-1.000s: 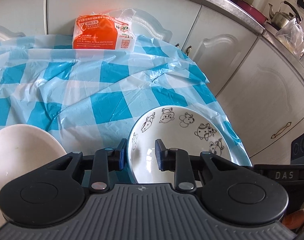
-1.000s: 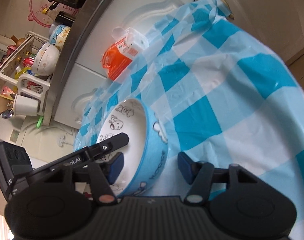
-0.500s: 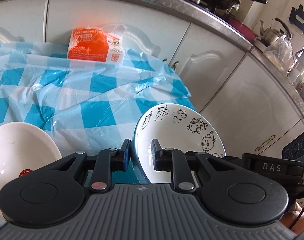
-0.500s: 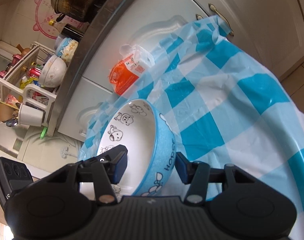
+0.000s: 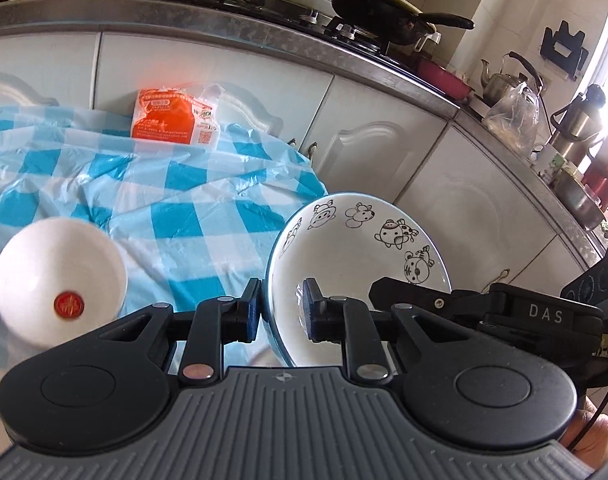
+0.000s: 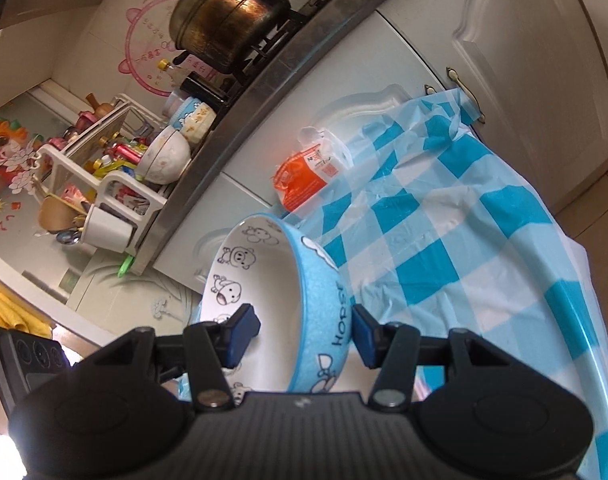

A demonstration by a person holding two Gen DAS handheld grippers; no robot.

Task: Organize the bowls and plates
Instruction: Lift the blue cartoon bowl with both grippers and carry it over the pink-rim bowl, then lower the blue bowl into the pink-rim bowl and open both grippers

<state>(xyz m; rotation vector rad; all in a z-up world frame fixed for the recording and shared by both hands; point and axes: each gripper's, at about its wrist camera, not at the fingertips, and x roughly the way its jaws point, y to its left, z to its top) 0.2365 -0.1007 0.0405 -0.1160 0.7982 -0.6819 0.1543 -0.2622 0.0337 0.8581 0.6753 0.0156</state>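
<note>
A blue bowl with cartoon animals on its white inside (image 5: 356,264) is held up above the blue-checked tablecloth (image 5: 175,200). My left gripper (image 5: 280,314) is shut on its near rim. My right gripper (image 6: 299,338) also straddles the bowl's wall (image 6: 320,300), one finger inside and one outside, and appears shut on it. A white bowl with a red mark in its bottom (image 5: 59,280) sits on the cloth to the left in the left wrist view.
An orange packet (image 5: 171,118) lies at the table's far edge against white cabinets (image 5: 384,152). The counter above holds a wok (image 5: 380,4), a kettle (image 5: 508,80) and a dish rack (image 6: 115,184). The table drops off at the right (image 6: 576,280).
Both grippers have risen with the cartoon bowl, lifting it off the cloth and tilting it. The white bowl now looks smaller and farther below.
</note>
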